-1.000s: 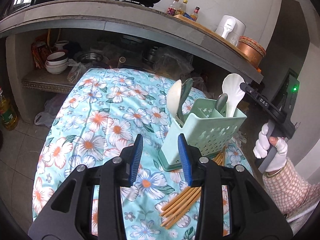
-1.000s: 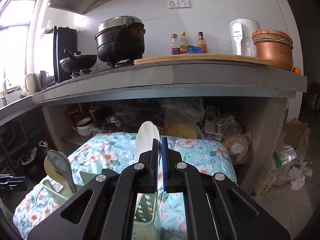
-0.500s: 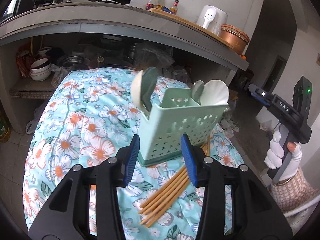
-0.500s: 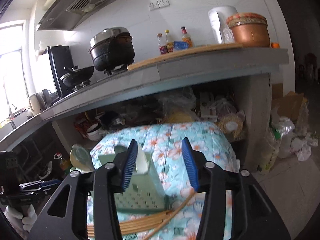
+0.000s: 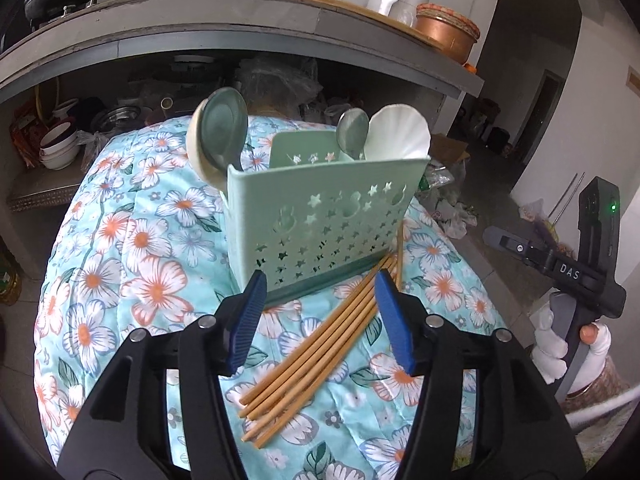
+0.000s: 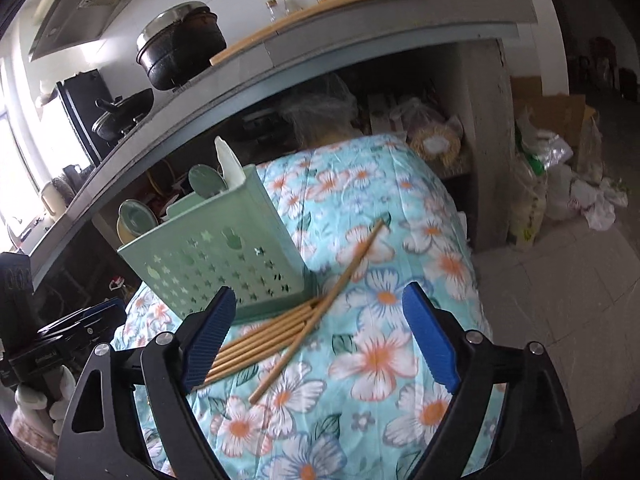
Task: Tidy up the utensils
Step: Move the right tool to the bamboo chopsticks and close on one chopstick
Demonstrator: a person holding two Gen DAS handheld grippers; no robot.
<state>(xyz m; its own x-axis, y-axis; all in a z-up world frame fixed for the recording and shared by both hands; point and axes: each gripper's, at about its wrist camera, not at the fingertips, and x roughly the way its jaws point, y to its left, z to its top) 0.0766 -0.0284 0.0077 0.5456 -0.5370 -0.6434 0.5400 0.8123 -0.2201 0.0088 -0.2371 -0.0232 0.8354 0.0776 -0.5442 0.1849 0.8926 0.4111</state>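
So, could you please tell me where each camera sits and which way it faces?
Left wrist: on the left tool, angled down at the mint-green perforated plastic utensil holder and bamboo chopsticks; the white-gloved right hand shows.
Right wrist: on the right tool, facing the same holder from its other side; the gloved left hand shows.
Shared: holder, chopsticks, floral cloth, both tools open and empty.

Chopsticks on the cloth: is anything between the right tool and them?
Nothing visible. The right tool, jaws just opened and empty, has a clear path to the chopsticks. The green holder stands just behind them, touching their far ends.
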